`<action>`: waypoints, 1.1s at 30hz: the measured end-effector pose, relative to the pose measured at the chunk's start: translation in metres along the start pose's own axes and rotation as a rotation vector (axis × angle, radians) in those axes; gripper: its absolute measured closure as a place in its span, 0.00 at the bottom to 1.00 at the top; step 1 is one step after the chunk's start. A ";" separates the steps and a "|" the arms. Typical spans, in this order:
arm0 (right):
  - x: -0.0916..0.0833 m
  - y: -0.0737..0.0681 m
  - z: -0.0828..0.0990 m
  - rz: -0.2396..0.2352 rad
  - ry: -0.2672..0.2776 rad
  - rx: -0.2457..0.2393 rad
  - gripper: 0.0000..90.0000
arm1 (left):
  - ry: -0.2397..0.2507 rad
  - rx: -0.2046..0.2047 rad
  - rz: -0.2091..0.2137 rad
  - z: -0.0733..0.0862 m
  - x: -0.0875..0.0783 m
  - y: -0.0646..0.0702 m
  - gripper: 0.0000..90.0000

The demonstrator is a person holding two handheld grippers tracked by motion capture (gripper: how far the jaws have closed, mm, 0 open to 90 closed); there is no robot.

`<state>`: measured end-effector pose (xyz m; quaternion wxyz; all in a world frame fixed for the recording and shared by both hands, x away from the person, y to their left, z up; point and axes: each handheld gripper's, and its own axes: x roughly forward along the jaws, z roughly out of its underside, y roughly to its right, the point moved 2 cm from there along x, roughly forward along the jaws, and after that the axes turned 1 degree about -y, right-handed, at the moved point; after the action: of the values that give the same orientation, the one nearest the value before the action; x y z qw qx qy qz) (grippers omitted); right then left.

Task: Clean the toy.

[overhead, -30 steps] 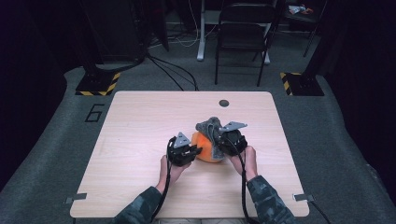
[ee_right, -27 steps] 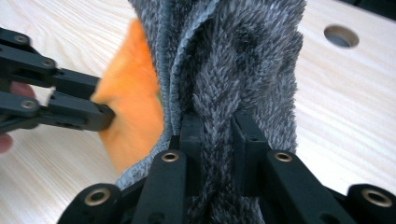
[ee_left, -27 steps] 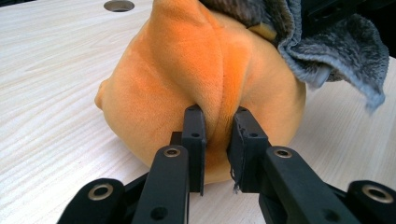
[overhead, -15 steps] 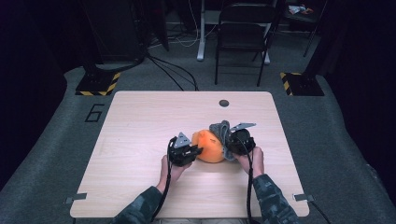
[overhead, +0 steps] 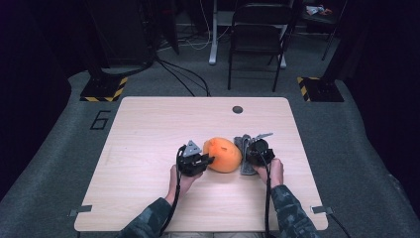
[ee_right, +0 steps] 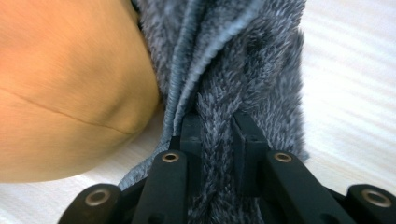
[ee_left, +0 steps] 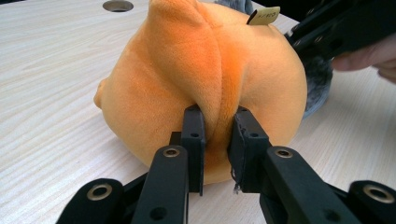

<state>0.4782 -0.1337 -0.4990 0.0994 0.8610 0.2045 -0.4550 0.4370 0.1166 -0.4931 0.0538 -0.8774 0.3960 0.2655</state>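
Your left gripper is clamped on a fold of the orange plush, which lies on the table between your hands. Your right gripper is pinched on the grey fur touching the plush's far side.

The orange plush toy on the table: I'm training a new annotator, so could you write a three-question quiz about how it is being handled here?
1. True or false: the left hand-held gripper is shut on a fold of the round orange plush toy.
2. What does the right hand-held gripper pinch?
A. the orange toy
B. the fuzzy grey knitted cloth
C. nothing
3. In the high view, on which side of the orange toy does the grey cloth lie on the pale wooden table?

Key: 1 true; 2 B; 3 the right side, against the toy.
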 end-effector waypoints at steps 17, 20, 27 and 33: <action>-0.043 -0.048 -0.024 -0.145 0.147 -0.095 0.85 | 0.007 0.003 -0.030 0.001 -0.002 -0.005 0.64; -0.045 -0.046 -0.024 -0.127 0.156 -0.105 0.85 | -0.011 0.040 -0.052 0.000 -0.001 -0.003 0.48; -0.042 -0.039 -0.023 -0.132 0.162 -0.088 0.85 | -0.046 0.151 -0.058 0.004 0.008 0.004 0.43; -0.041 -0.039 -0.022 -0.137 0.170 -0.071 0.85 | -0.043 0.132 -0.073 0.005 0.009 0.002 0.76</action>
<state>0.4565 -0.1017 -0.4524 0.0809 0.8763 0.2868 -0.3786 0.4382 0.1107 -0.5022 0.1295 -0.8799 0.3791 0.2556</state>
